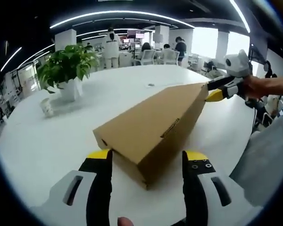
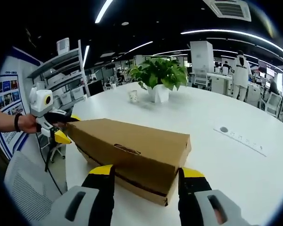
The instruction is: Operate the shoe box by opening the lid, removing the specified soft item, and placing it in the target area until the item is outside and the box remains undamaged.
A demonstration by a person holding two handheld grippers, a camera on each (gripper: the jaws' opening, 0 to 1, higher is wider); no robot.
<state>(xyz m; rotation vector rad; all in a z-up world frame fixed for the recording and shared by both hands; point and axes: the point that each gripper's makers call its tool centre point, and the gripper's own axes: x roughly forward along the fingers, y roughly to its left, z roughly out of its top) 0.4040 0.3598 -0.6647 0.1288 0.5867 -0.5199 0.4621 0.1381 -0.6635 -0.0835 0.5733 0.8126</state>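
Left tool: jaws spread, one on each side of the near end of the shoe box, not clamped on it. Right tool: jaws likewise spread at the opposite end of the box, flanking its corner; in the left gripper view its yellow tips sit at the far end of the box, and whether they touch it cannot be told.

Shoe box: plain brown cardboard, lid shut, lying flat on the table near the edge where the tools are. Contents not visible. A small dark mark on its side wall is too small to read.

Table: large, white, round. Near its far edge stand a potted plant in a white pot and a small white cup just beside it. A white power strip lies flat, well apart from the box.

Room: open-plan office, strip ceiling lights, shelving, chairs, several people standing and seated in the background. Wall posters illegible.
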